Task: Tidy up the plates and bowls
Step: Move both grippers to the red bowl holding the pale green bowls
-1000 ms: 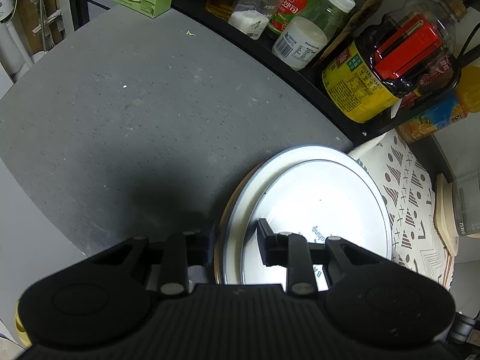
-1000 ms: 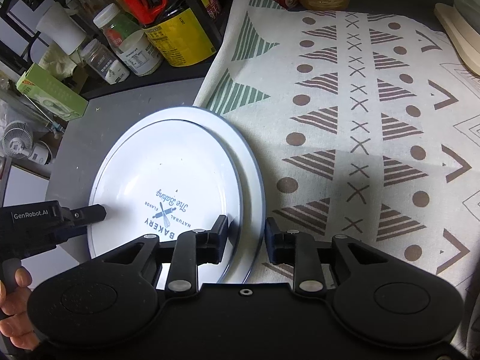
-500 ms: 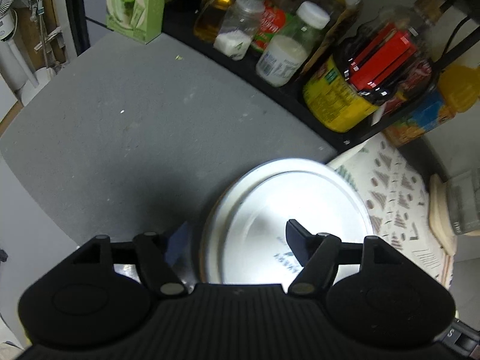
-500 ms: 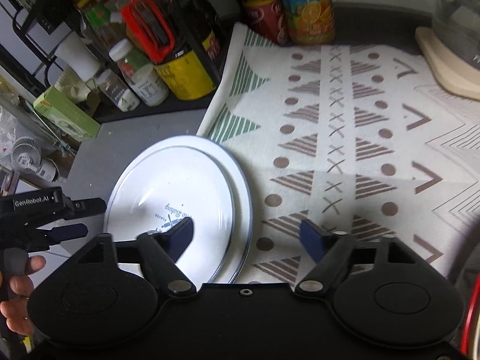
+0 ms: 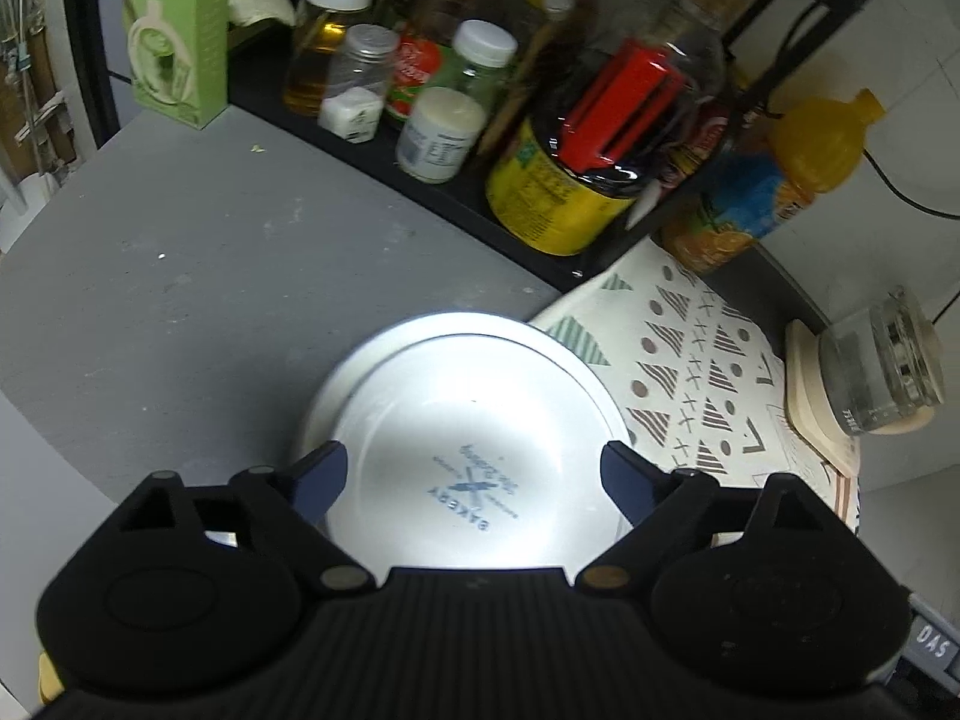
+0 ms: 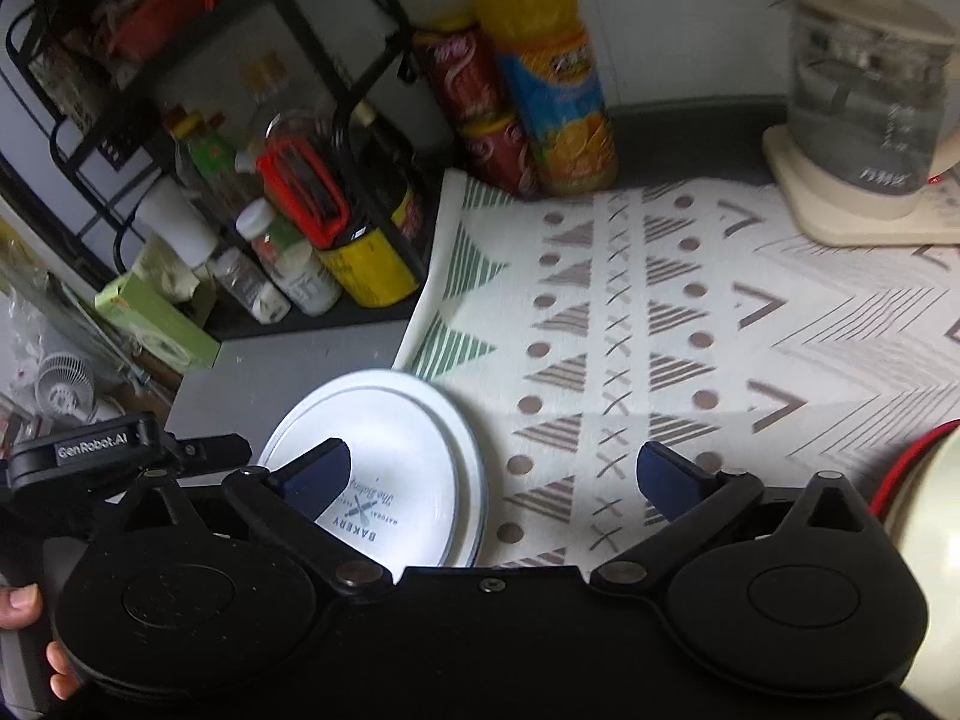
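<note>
A white plate printed "BAKERY" (image 5: 474,420) lies stacked on a larger white plate (image 5: 360,354) on the grey counter, beside a patterned cloth. My left gripper (image 5: 472,462) hangs above the stack with its jaws opening wide; nothing is between the pads. In the right wrist view the same printed plate (image 6: 408,450) and the lower plate's rim (image 6: 474,456) sit at the lower left. My right gripper (image 6: 492,462) hovers over the plates' right edge and the cloth, jaws opening, holding nothing. The left tool's housing (image 6: 90,453) shows at the left.
A black rack (image 5: 420,198) of jars and bottles lines the back, with a green box (image 5: 174,36) to its left. An orange juice bottle (image 6: 552,78), red cans (image 6: 474,108) and a glass kettle (image 6: 864,96) ring the patterned cloth (image 6: 660,330). A hand (image 6: 24,606) grips the left tool.
Both grippers let go of the plate rims, spread wide and lifted up and back. The two plates stay stacked on the counter.
</note>
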A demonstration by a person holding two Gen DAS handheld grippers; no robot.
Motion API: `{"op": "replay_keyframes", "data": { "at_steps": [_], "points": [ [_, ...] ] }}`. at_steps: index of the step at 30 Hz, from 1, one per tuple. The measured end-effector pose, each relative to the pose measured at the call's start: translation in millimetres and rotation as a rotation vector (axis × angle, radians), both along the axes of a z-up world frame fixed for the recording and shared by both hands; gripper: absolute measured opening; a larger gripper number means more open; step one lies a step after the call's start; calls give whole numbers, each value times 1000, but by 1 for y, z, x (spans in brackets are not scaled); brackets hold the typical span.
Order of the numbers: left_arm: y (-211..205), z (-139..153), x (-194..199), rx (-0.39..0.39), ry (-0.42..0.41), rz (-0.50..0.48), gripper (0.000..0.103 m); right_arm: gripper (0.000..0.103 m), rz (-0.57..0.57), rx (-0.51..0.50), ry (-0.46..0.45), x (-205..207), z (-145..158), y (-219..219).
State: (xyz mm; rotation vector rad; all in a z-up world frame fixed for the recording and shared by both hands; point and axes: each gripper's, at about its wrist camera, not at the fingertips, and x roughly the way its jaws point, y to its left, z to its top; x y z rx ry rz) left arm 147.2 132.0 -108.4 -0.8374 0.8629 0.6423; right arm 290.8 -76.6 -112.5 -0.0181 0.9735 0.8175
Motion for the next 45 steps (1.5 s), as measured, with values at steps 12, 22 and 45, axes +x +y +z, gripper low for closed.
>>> {"op": "replay_keyframes", "data": {
  "at_steps": [12, 22, 45],
  "points": [
    [-34, 14, 30, 25, 2, -117, 90, 103, -104, 45, -34, 9, 26, -54],
    [-80, 23, 71, 37, -19, -258, 90, 103, -190, 64, -44, 15, 39, -99],
    [-173, 17, 140, -20, -44, -524, 91, 103, -474, 44, -37, 32, 25, -215]
  ]
}}
